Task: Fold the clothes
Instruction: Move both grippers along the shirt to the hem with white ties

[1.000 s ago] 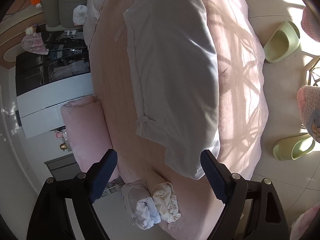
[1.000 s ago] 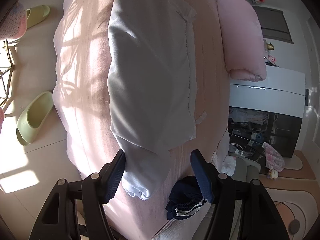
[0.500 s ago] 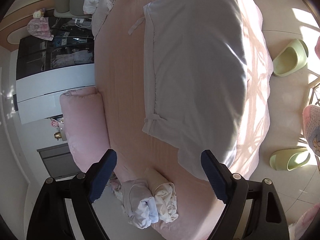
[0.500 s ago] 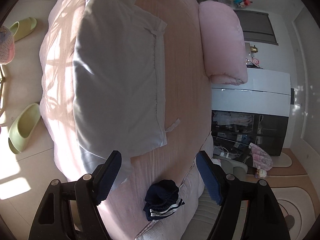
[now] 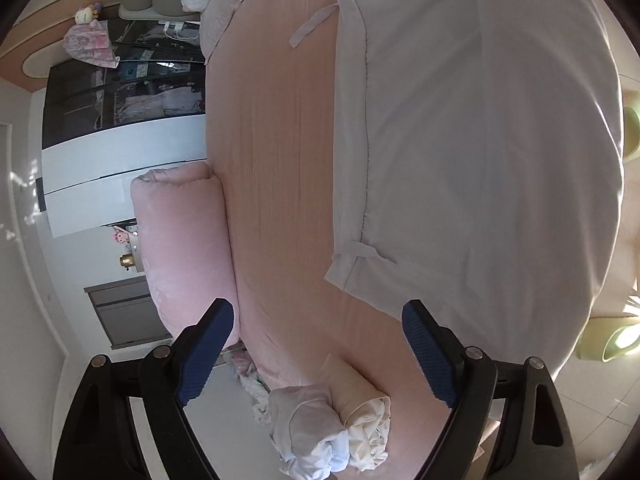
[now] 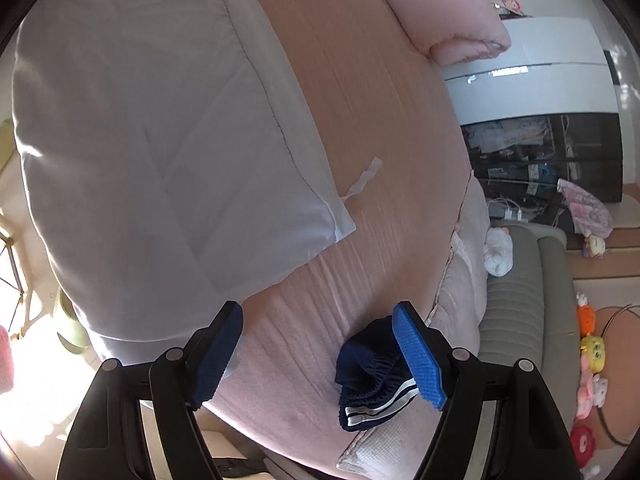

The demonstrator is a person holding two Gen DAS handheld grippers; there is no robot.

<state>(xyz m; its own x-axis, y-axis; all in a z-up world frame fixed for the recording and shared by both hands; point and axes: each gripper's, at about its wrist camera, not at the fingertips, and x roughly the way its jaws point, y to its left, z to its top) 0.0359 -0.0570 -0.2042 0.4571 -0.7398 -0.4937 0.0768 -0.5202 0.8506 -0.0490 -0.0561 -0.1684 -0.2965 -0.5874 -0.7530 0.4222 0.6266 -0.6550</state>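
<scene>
1. In the left wrist view the left gripper (image 5: 318, 350) sits at the bottom of the frame with its jaws wide and nothing between them; two rolled garments (image 5: 332, 420) lie just below it on the pink bed (image 5: 276, 160)
2. The pale grey-white garment (image 5: 480, 140) is spread flat across the upper right of that frame, a loose tie strap (image 5: 312, 26) at its upper left corner
3. In the right wrist view the right gripper (image 6: 318, 350) is also empty; its jaws have just been opening and now stand wide, over bare sheet at the bottom centre
4. The step looks like a fold just laid; my guess is that the next move calls for gripping an edge of the garment at both ends
5. A crumpled navy garment (image 6: 372, 376) lies at the lower right, a pink bolster (image 6: 436, 4) at the upper right, beyond it a dark glass-fronted cabinet (image 6: 548, 160)
</scene>
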